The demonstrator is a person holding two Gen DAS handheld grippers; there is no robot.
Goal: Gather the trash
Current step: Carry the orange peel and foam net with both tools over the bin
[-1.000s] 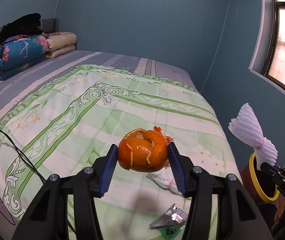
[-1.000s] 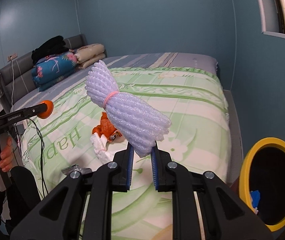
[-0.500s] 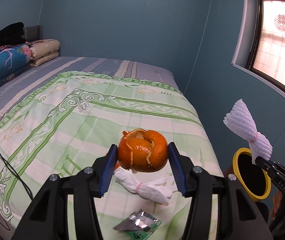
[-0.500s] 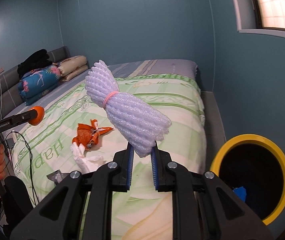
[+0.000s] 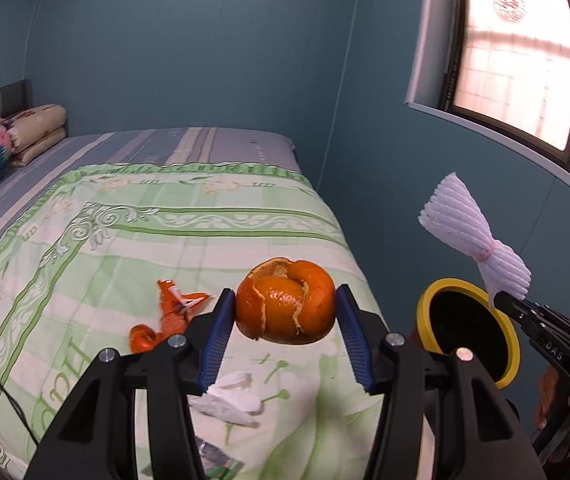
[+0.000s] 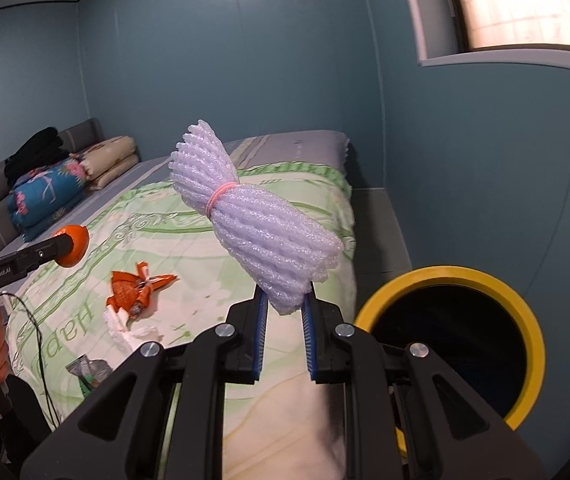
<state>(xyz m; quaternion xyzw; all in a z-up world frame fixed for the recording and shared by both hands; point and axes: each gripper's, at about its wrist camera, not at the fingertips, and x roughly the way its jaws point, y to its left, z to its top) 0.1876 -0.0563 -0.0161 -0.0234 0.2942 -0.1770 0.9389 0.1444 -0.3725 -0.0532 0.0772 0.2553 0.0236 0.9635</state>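
We are midway: our left gripper clamps the curled orange peel and our right gripper pinches the white foam net bundle near the yellow-rimmed bin, while an orange wrapper, crumpled white tissue and foil packet remain on the green bedspread.

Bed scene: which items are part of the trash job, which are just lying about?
Job:
- orange peel in left gripper
- foam net in right gripper
- yellow bin
- on the bed: orange wrapper, tissue, foil packet

Lying about:
- folded quilts
- black clothes
- cable
- bedspread
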